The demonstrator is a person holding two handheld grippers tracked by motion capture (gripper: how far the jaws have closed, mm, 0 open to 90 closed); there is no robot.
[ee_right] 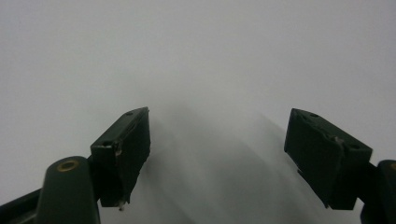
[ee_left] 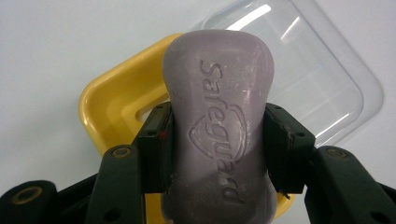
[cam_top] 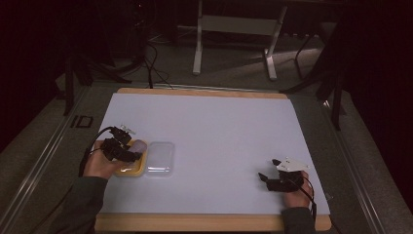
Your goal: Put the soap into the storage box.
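A pale purple bar of soap [ee_left: 217,126] stamped with a brand name sits between the pads of my left gripper [ee_left: 217,144], which is shut on it. The soap hangs over a yellow soap dish [ee_left: 109,107]. A clear plastic lid [ee_left: 308,79] lies just beyond the dish. From above, the left gripper [cam_top: 127,150] holds the soap [cam_top: 139,145] over the yellow dish [cam_top: 130,170] at the table's left, with the clear lid [cam_top: 160,157] to its right. My right gripper [cam_top: 267,171] rests near the front right, and its jaws [ee_right: 217,154] stand wide apart over bare white surface.
A white mat [cam_top: 214,136] covers the wooden table [cam_top: 204,223]. Beyond the far edge are the legs of a stand [cam_top: 234,44] and cables on a dark floor.
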